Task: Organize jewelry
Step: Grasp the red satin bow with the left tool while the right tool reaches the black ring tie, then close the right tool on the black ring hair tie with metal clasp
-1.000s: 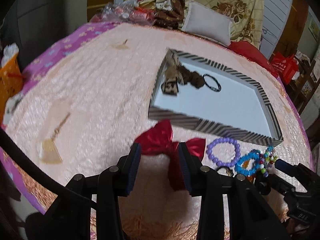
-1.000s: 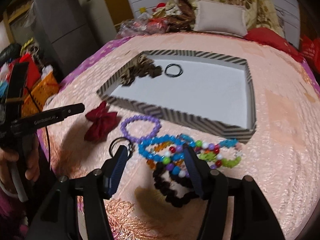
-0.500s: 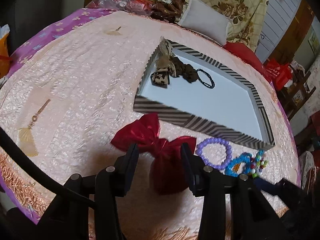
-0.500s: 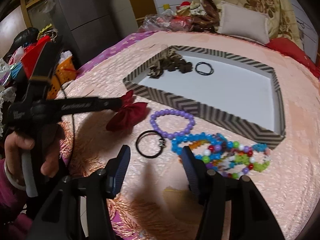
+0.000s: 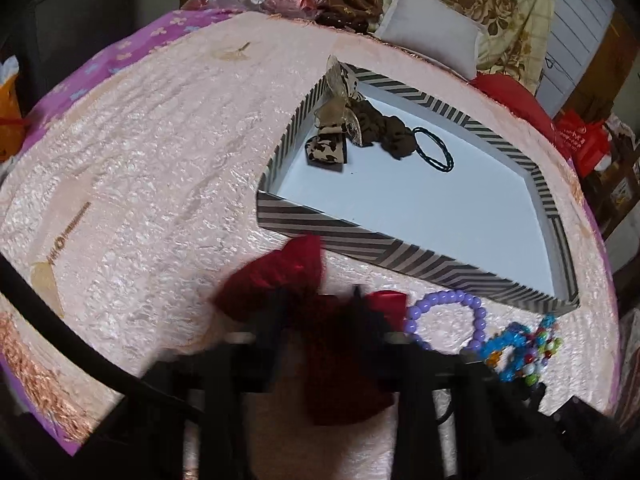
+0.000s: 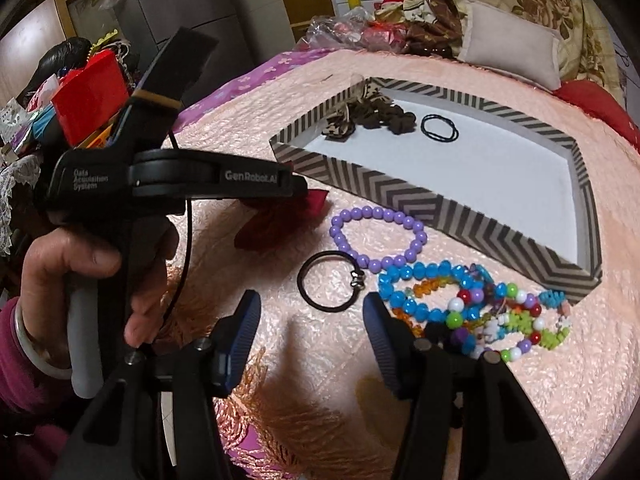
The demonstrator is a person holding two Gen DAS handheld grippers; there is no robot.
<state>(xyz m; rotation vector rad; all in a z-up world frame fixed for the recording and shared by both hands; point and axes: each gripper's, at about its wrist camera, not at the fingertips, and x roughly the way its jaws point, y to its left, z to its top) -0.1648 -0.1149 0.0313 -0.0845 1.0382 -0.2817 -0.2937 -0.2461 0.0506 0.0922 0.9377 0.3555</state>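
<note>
A red fabric bow lies on the pink cloth before the striped tray. My left gripper is blurred; its jaws stand on either side of the bow's middle, and I cannot tell whether they grip it. In the right wrist view the left gripper sits over the bow. My right gripper is open and empty above a black ring hair tie. A purple bead bracelet and a pile of coloured bead bracelets lie to its right.
The tray holds a leopard-print bow, a brown scrunchie and a thin black hair band. A white pillow and clutter lie beyond the cloth. A red box stands at the left.
My left gripper has lowered and moved forward onto the red bow. My right gripper has shifted left, from over the coloured bracelets to over the black ring hair tie.
</note>
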